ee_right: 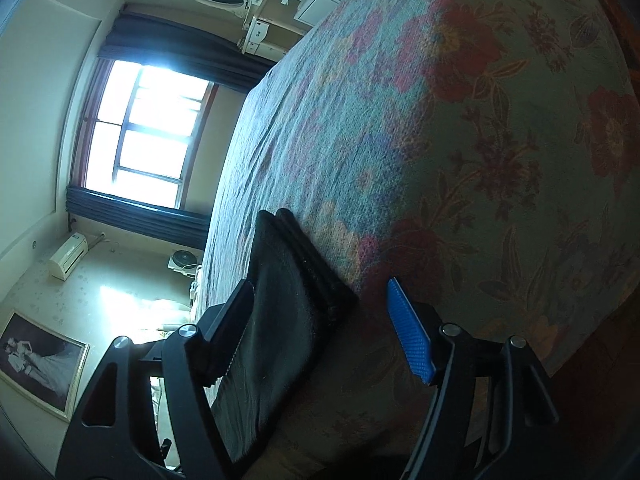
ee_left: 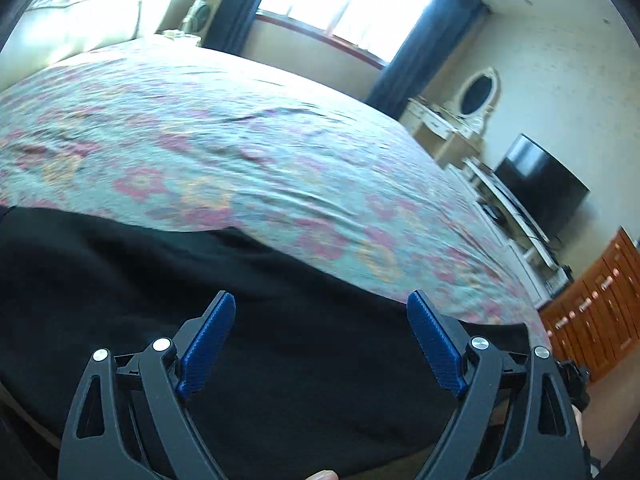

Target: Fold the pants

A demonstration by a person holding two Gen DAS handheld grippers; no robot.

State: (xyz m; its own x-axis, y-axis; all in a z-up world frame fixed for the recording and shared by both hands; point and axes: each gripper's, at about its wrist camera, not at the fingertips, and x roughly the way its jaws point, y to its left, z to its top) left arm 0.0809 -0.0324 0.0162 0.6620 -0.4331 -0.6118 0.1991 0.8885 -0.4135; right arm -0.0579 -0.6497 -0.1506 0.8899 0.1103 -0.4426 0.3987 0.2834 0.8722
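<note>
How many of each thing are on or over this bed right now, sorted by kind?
Black pants: 1, lying on the bed
Floral bedspread: 1
Two-finger grippers: 2, the left gripper and the right gripper, both open
Total: 4

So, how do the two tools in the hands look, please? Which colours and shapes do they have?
Both are alike. The left tool has matte black plastic arms with triangular cut-outs, round silver pivot screws, and two flat fingers faced with blue ribbed pads. The right tool has the same black frame, silver screws and blue textured pad. No cables or markings show.
</note>
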